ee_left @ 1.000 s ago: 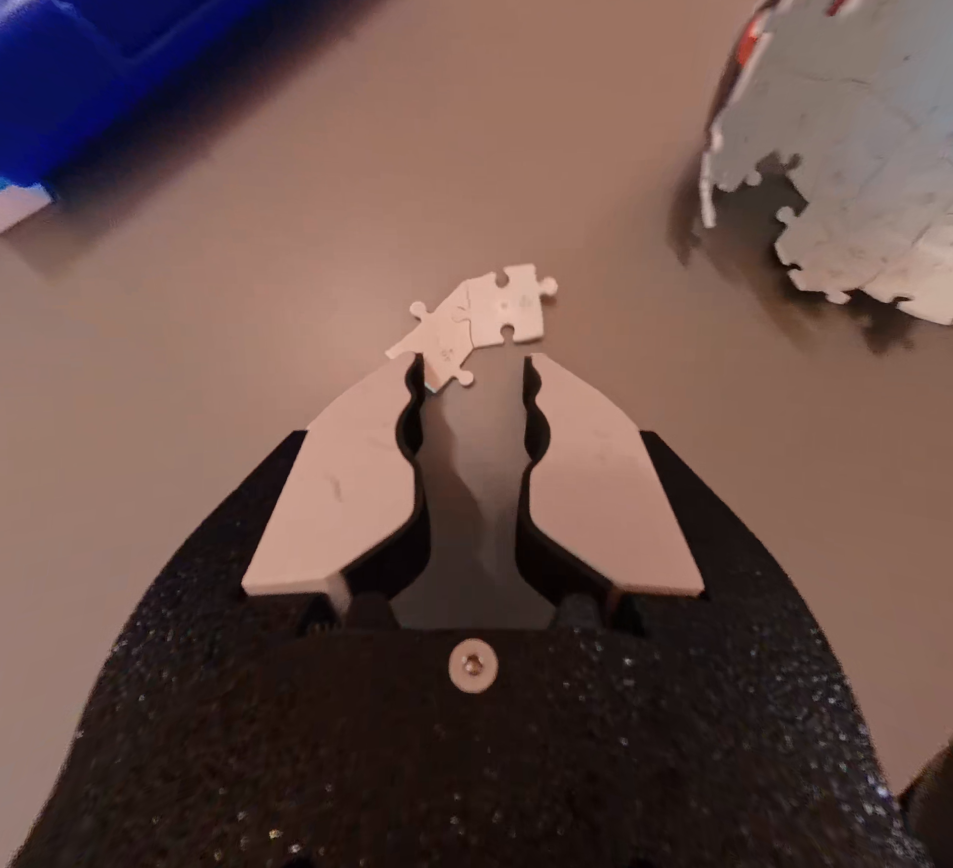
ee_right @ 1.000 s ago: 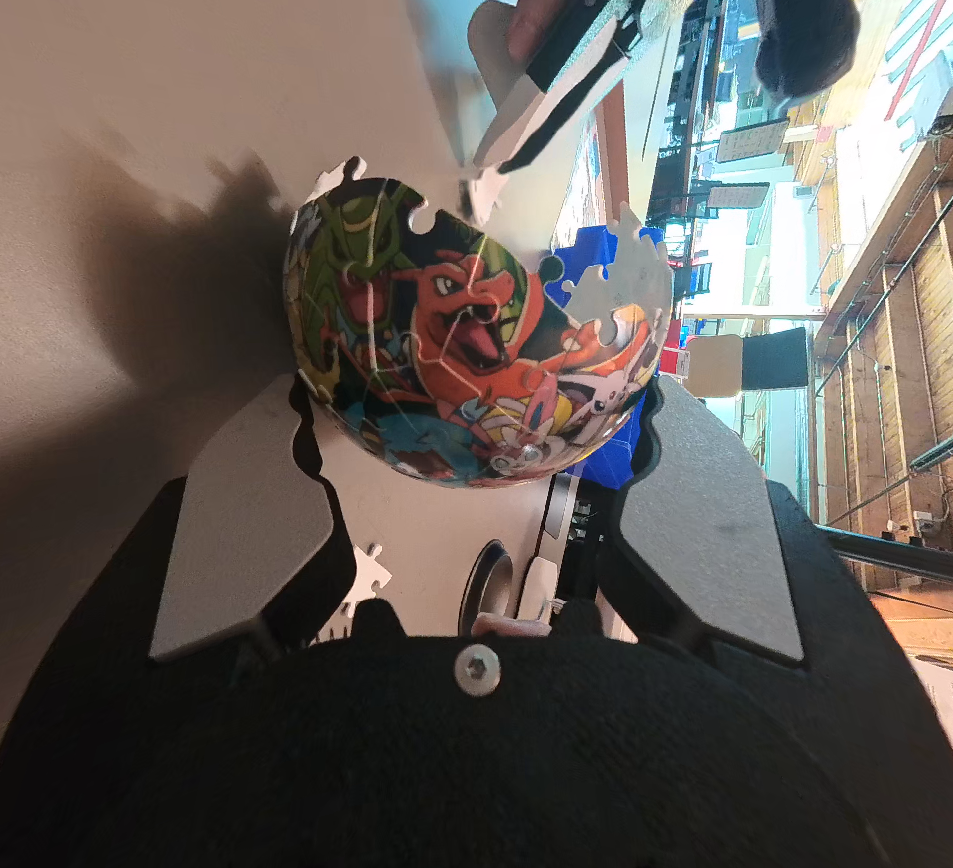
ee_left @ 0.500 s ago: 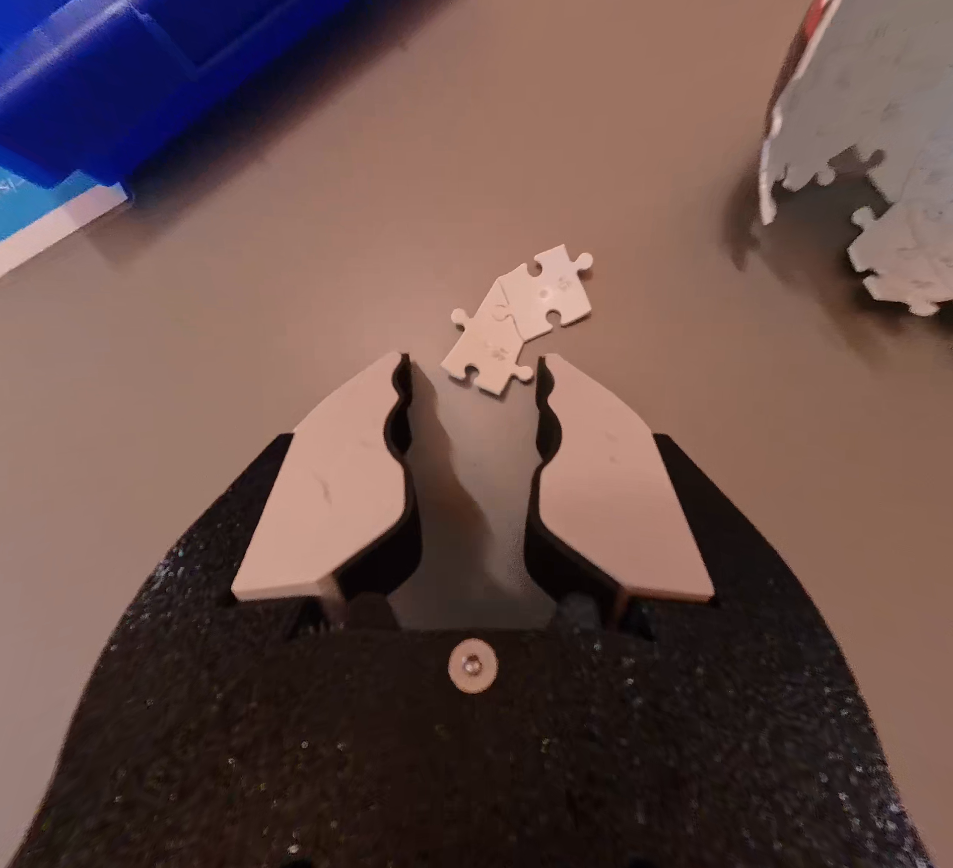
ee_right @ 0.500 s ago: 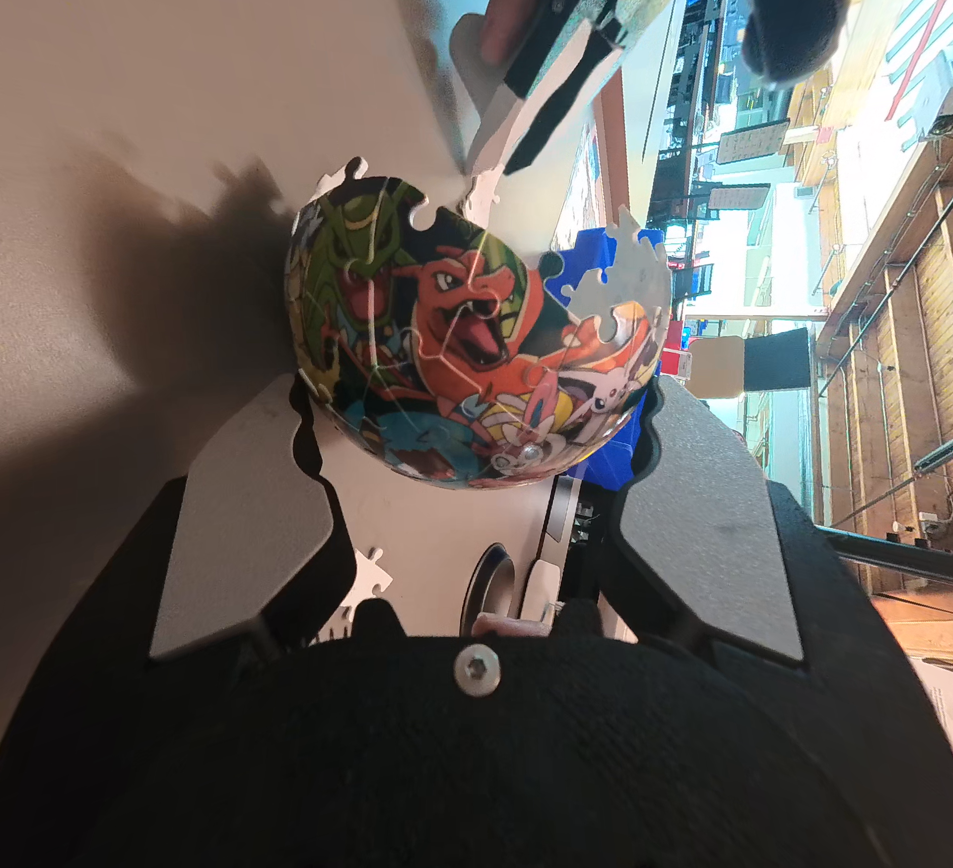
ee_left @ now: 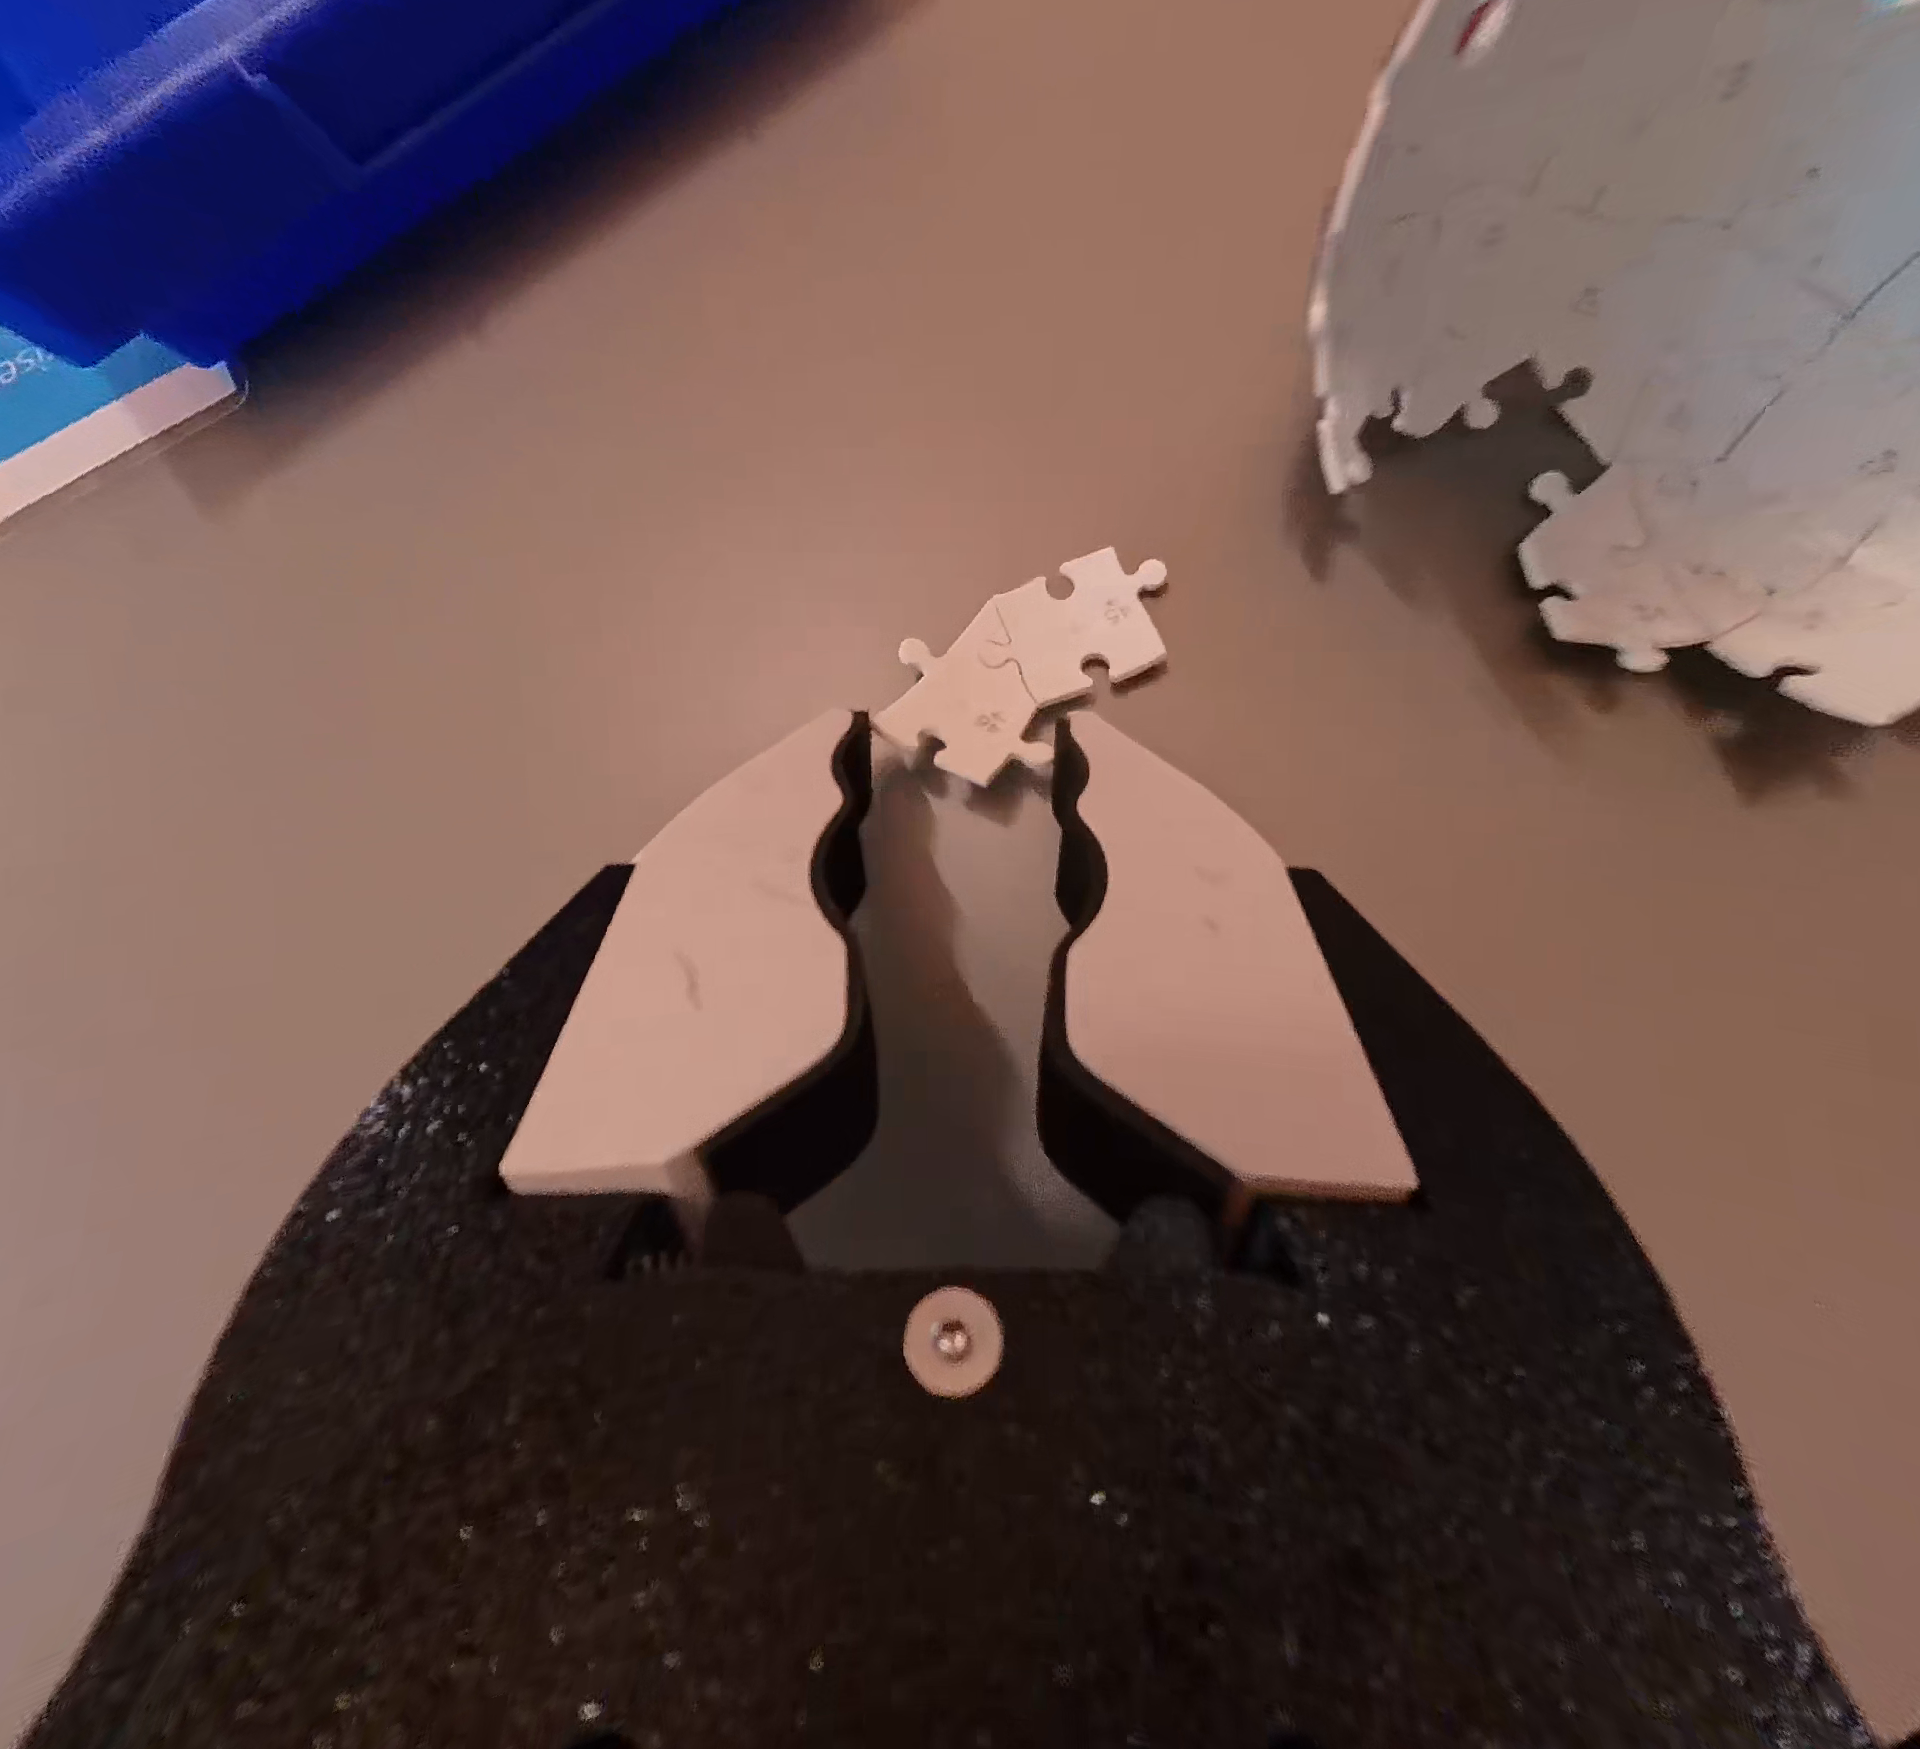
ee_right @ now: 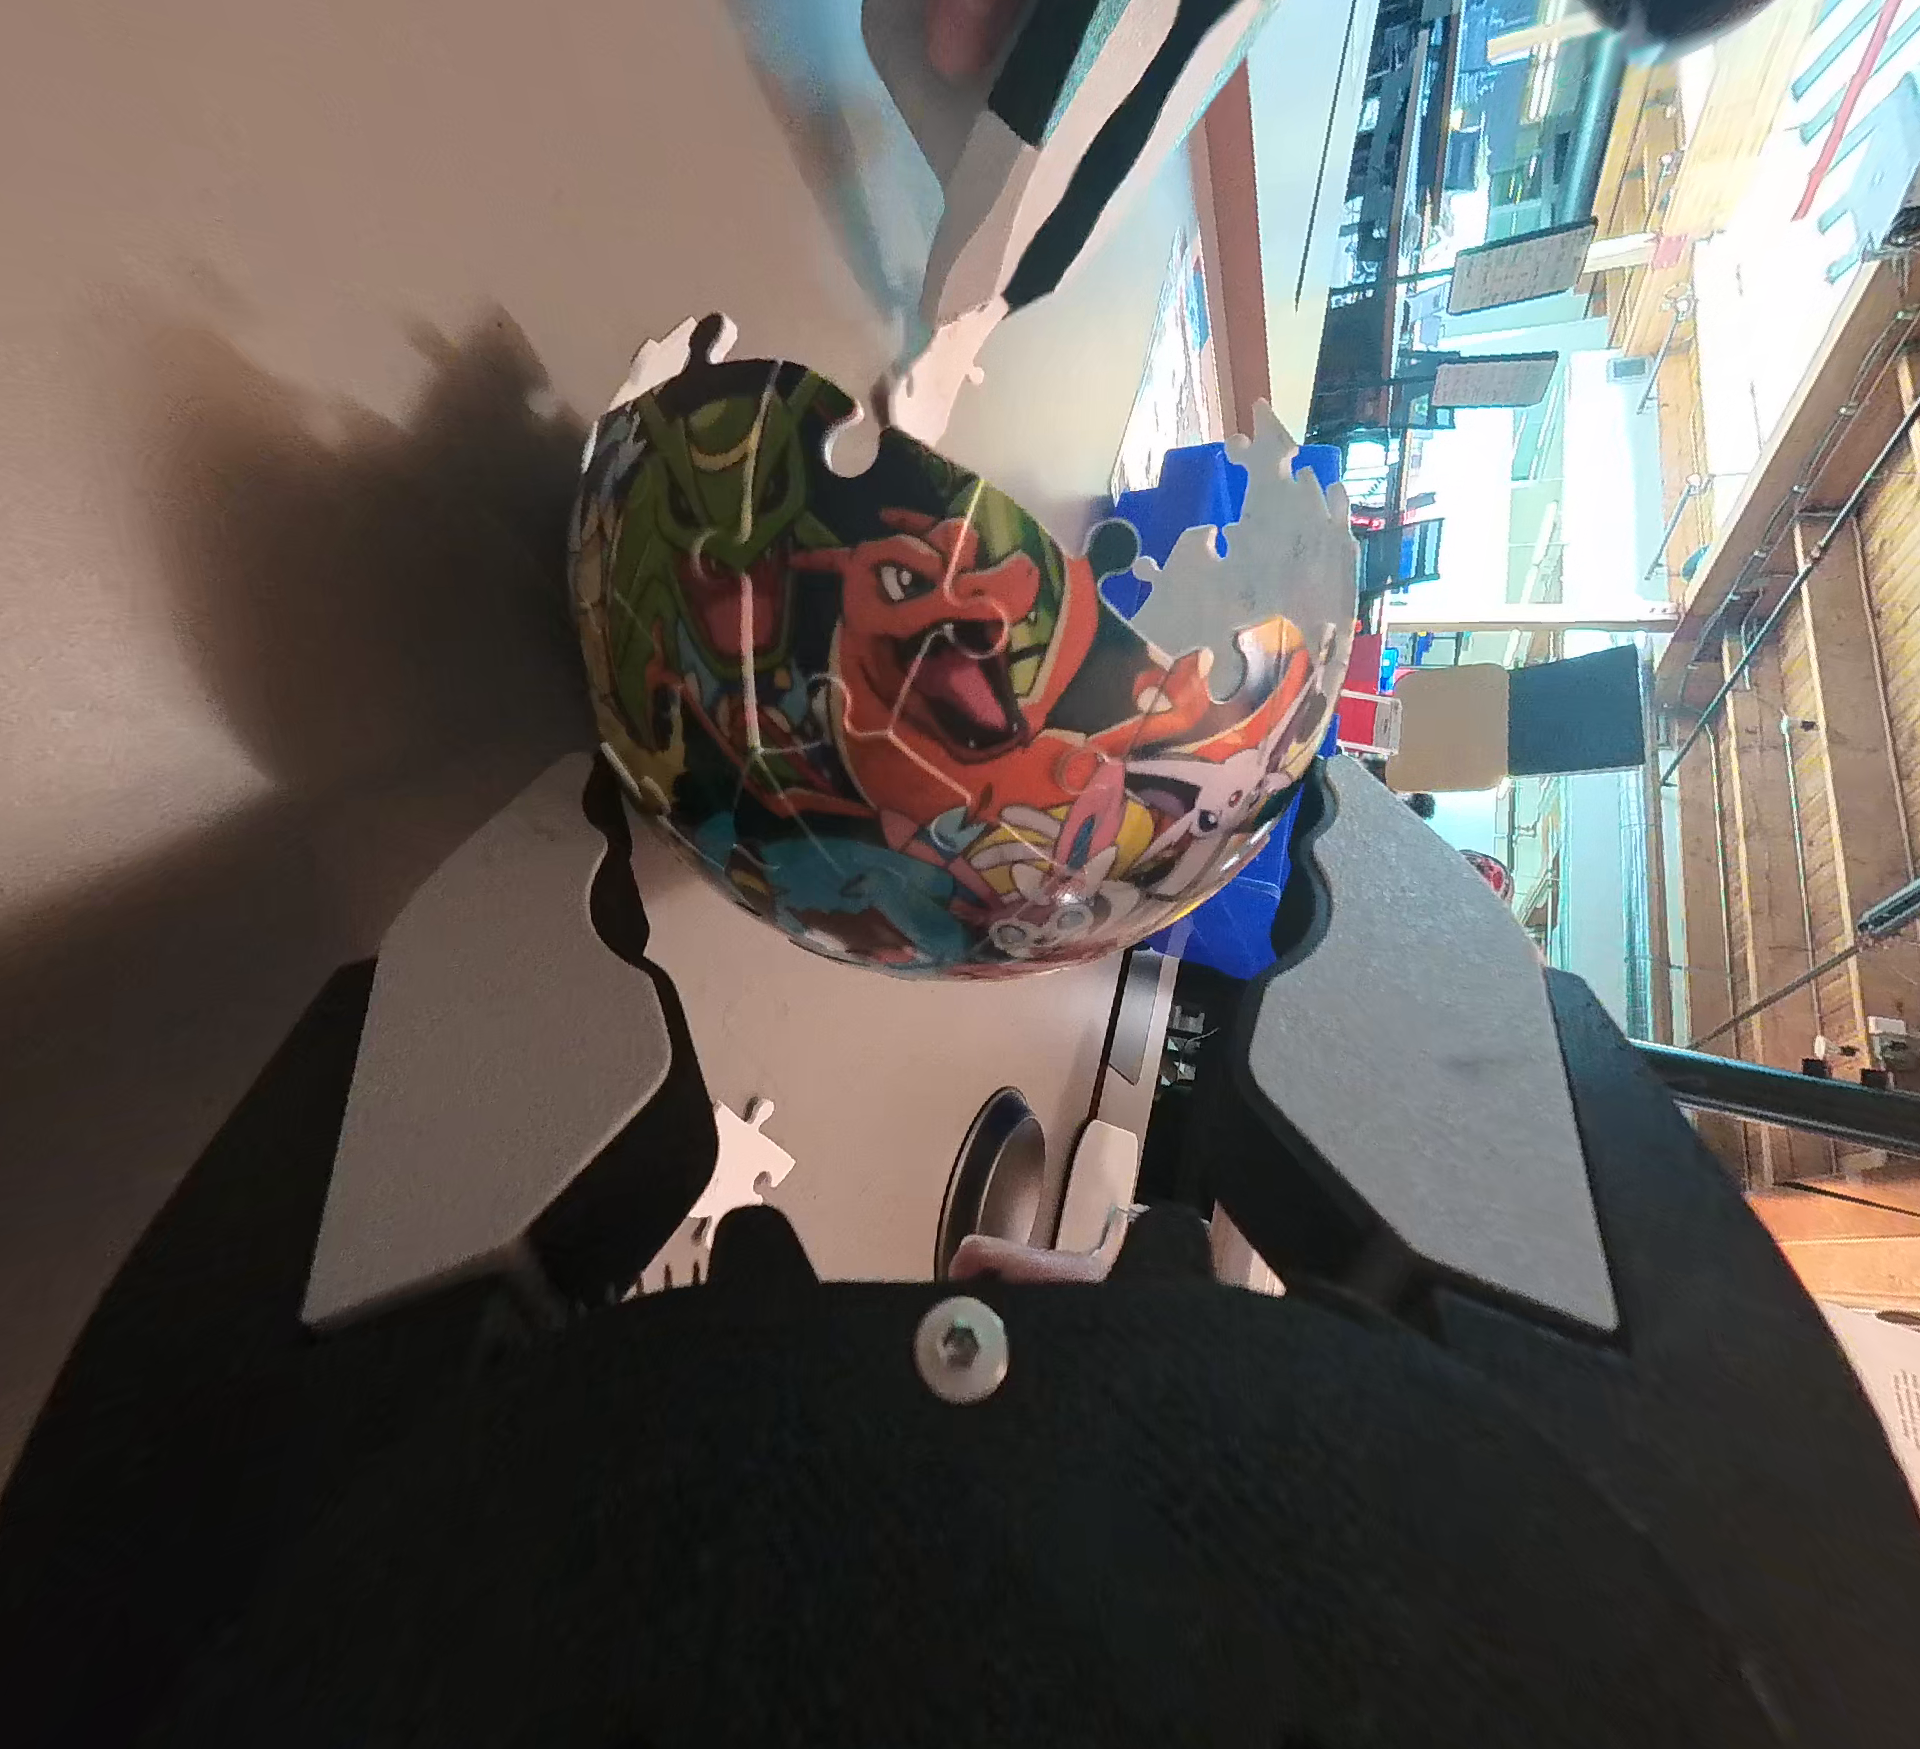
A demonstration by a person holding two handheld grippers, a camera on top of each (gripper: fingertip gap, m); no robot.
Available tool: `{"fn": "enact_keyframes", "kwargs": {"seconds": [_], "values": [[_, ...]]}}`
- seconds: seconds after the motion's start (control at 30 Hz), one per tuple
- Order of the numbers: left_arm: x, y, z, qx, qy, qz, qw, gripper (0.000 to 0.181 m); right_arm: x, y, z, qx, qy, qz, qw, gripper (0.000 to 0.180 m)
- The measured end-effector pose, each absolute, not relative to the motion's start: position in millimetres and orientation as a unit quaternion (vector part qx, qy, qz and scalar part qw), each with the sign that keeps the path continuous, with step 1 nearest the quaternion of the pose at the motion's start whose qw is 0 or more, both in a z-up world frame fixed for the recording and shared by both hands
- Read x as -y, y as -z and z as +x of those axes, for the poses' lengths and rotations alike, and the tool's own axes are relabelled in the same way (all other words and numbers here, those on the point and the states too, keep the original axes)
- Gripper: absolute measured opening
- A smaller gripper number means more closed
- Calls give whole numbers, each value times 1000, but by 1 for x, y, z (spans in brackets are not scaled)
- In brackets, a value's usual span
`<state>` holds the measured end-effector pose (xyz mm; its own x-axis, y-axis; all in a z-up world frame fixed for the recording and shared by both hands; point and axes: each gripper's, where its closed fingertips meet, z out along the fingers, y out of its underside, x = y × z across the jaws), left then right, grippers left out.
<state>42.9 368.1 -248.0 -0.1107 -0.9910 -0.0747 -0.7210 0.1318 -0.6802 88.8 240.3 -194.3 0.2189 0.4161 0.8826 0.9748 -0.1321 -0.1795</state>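
— Well, what is held by the left gripper [ee_left: 956, 735]?
— Two joined white puzzle pieces [ee_left: 1029, 660] are pinched at its narrowly parted fingertips, lifted above the brown table [ee_left: 644, 494].
— And by the right gripper [ee_right: 961, 780]?
— The partly built puzzle ball [ee_right: 935, 691] is clasped between its widely spread fingers. A blue bin [ee_left: 312, 58] is seen beyond.

Left wrist view: rides the left claw [ee_left: 956, 743], looks steeply down at the table [ee_left: 623, 556], close.

Right wrist view: rides the right claw [ee_right: 956, 826], rolled sideways, facing across the table [ee_right: 260, 141] to a far room.

Shared: puzzle ball [ee_left: 1662, 349] [ee_right: 935, 681], blue bin [ee_left: 364, 89] [ee_right: 1174, 504], joined puzzle pieces [ee_left: 1029, 660] [ee_right: 935, 369].
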Motion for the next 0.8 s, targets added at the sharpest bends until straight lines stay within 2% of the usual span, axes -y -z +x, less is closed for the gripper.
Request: {"fn": "enact_keyframes", "kwargs": {"seconds": [0.33,0.67,0.8], "values": [[-331,224,21,-650,273,-632,322,32,-240,194,88,521,345,-668,404,120],[-312,255,16,-681,261,-621,287,33,-240,194,87,523,346,-668,401,119],[-308,258,12,-696,269,-615,254,42,-240,194,87,524,346,-667,401,119]]}}
